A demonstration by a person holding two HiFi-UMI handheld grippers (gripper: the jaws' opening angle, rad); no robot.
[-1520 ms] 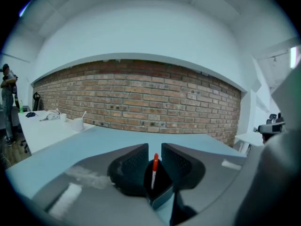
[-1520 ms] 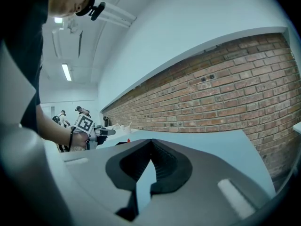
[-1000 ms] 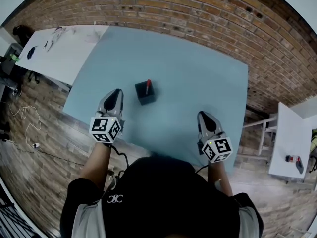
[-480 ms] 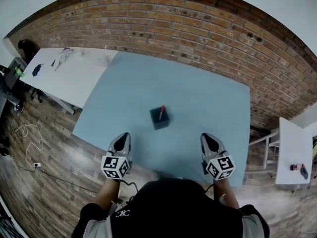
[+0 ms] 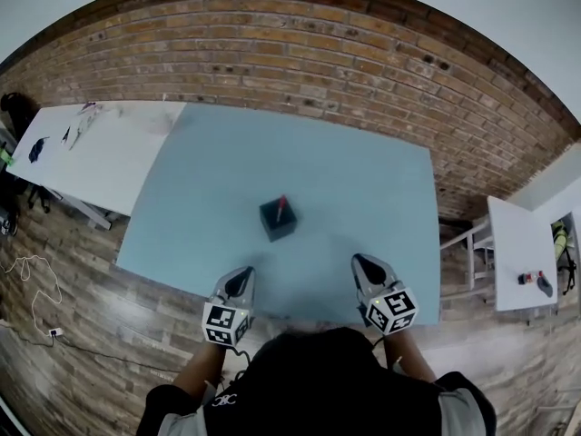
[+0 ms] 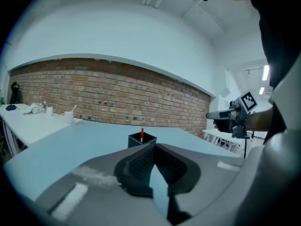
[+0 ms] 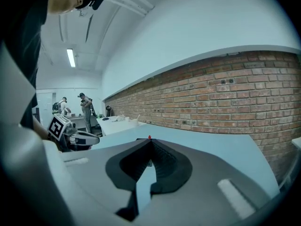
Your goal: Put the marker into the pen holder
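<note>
Left claw (image 5: 241,278) and right claw (image 5: 365,266) pulled back toward six o'clock, both shut, empty; marker (image 5: 281,206) stood in holder (image 5: 275,223), job looked done, nothing more needed.

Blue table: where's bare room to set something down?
Nearly all of the blue table is bare: the wide stretches left and right of the pen holder, and the strip between it and the brick wall. Only the middle is taken, by the holder with the marker in it. The left gripper and right gripper are at the near edge.
</note>
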